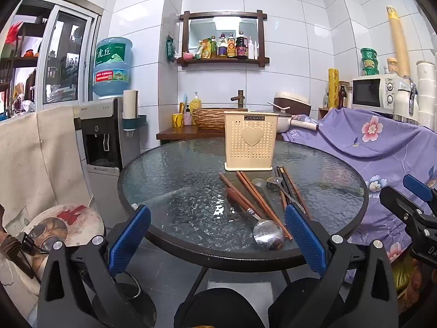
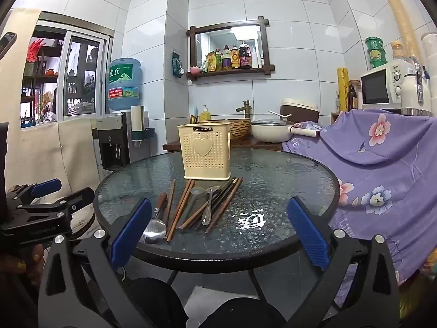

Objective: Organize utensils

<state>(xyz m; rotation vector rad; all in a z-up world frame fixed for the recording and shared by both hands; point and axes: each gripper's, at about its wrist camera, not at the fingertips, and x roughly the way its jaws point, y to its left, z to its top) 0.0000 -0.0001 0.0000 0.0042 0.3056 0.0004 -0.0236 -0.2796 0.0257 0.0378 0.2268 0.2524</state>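
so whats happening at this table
A person holds a two-finger tool in each hand, both open and empty, short of the round glass table. The left tool and right tool touch nothing. Chopsticks and spoons lie loose in front of the cream utensil holder, which stands upright. Nothing looks sorted yet.

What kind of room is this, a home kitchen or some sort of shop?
Most likely a home kitchen or small dining corner. A microwave stands on a covered counter, sauce bottles line a wall shelf, and a water dispenser sits by the tiled wall. Spoons and chopsticks lie on a round glass table.
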